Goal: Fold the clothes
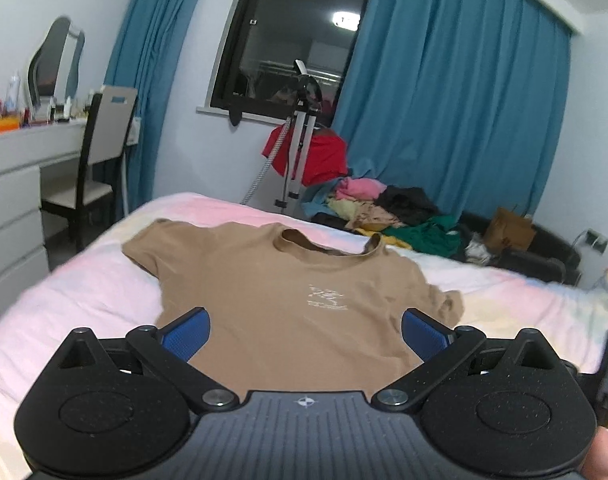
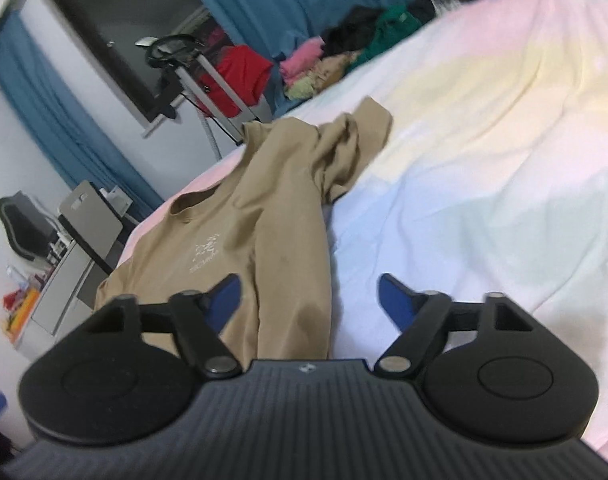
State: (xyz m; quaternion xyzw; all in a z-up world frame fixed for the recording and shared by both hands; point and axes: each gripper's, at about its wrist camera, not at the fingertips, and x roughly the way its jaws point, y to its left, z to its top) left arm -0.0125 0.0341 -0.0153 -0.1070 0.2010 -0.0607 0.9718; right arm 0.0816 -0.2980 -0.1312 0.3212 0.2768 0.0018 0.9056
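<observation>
Both my grippers, L (image 1: 305, 330) & R (image 2: 309, 300), jaws wide, empty, over tee (image 1: 288, 300); bunched sleeve (image 2: 343, 152) may skew fold.

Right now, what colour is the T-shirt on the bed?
Tan T-shirt with a pale chest print; left wrist view shows it best.

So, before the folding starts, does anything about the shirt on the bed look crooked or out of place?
Yes. The tan T-shirt lies mostly flat on the bed sheet, print up, but one sleeve is bunched and wrinkled rather than spread out. Both grippers, left and right, are open and hold nothing.
</observation>
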